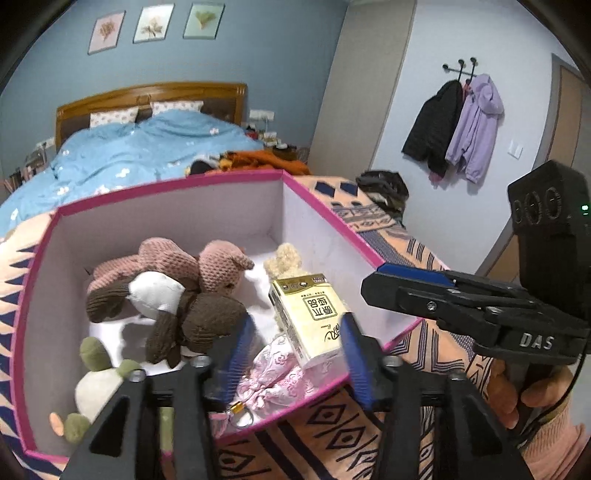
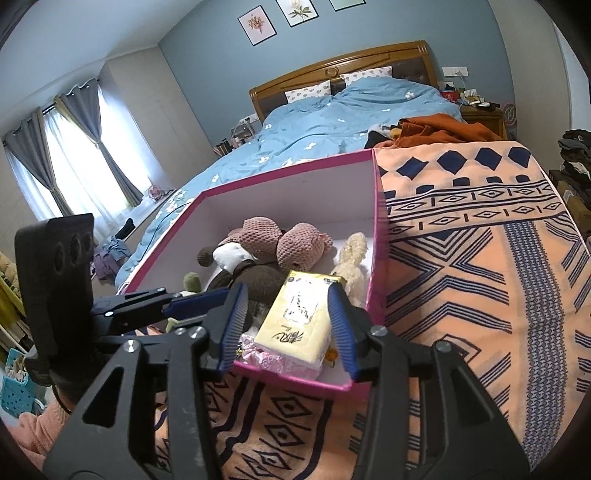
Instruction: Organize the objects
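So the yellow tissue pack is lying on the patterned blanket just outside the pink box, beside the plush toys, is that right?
Not quite: the yellow tissue pack lies inside the pink box, propped on a pink pouch, beside the plush toys. Both wrist views show it within the box walls.

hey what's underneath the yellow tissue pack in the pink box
The tissue pack leans on a pink patterned pouch in the box, with a cream plush behind it. Whatever is beneath its far end is covered.

a home bedroom: a wooden-headboard bed (image 2: 343, 70) with blue duvet (image 2: 332, 122), curtained window (image 2: 74, 155), framed prints (image 1: 151, 24) and jackets (image 1: 454, 129) on wall hooks.
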`<state>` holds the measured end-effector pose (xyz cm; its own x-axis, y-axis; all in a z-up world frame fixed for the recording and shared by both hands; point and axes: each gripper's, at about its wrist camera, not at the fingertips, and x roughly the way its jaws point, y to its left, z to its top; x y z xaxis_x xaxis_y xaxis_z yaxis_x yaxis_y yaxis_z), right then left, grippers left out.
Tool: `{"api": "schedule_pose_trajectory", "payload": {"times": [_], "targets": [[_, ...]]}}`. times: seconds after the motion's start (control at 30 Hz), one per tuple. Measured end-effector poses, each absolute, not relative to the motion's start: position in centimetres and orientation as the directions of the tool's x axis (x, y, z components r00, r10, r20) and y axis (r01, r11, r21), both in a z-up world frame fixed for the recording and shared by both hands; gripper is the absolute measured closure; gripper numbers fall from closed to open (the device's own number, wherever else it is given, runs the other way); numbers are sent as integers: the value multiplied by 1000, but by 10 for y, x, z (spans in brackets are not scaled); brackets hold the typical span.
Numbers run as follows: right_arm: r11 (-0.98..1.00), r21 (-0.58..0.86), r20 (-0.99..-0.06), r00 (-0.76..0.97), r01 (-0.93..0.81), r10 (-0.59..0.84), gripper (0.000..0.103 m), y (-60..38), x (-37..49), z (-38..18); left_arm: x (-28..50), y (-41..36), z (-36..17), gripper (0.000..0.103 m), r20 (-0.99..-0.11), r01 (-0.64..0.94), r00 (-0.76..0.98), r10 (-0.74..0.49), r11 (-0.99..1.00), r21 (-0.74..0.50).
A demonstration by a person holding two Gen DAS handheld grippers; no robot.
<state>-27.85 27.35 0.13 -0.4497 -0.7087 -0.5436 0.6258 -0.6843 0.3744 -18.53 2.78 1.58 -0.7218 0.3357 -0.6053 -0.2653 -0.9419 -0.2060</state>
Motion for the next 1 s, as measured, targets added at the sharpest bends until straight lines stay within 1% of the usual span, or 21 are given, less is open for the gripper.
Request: {"api": "schedule_pose_trajectory", "payload": {"times": [0.07,0.1,0.17,0.23,0.27,0.4,0.5,0.67,0.8,0.9,0.97,1.0], "targets": [[-679,373,-539,-449,632,-713,55,274,-274,2,-172,23,21,37,-576,-261,-751,322,-947,-189],[-674,375,-535,-445,637,-718,55,275,-271,2,-167,21,23,35,-566,-257,-762,316,-949,-183],[-660,378,-524,-437,650,-731,54,276,-264,3,-145,15,27,25,-532,-250,-795,292,-956,-151],[-641,378,-512,-426,668,-746,51,276,-255,4,-128,9,30,19,-510,-239,-817,268,-963,-122],[-628,379,-504,-417,680,-756,50,276,-250,5,-113,3,31,18,-496,-225,-833,246,-969,-103],[-549,383,-477,-350,742,-806,49,272,-225,5,-80,-20,26,17,-491,-162,-852,180,-984,-78],[-488,375,-482,-284,788,-829,48,261,-206,-1,-66,-42,14,17,-528,-103,-839,134,-991,-87],[-429,375,-548,-177,822,-818,48,234,-182,-29,-51,-77,-16,17,-608,-17,-787,110,-988,-156],[-407,428,-588,-94,807,-804,48,216,-176,-54,-50,-91,-40,17,-656,17,-744,123,-979,-203],[-401,453,-605,-56,796,-795,48,206,-174,-68,-51,-99,-58,22,-690,28,-708,151,-970,-241],[-401,470,-610,-39,786,-792,48,202,-175,-73,-54,-103,-67,30,-705,26,-684,186,-960,-278],[-404,474,-612,-36,782,-790,48,201,-175,-74,-52,-104,-70,32,-707,21,-679,198,-957,-289]]}}
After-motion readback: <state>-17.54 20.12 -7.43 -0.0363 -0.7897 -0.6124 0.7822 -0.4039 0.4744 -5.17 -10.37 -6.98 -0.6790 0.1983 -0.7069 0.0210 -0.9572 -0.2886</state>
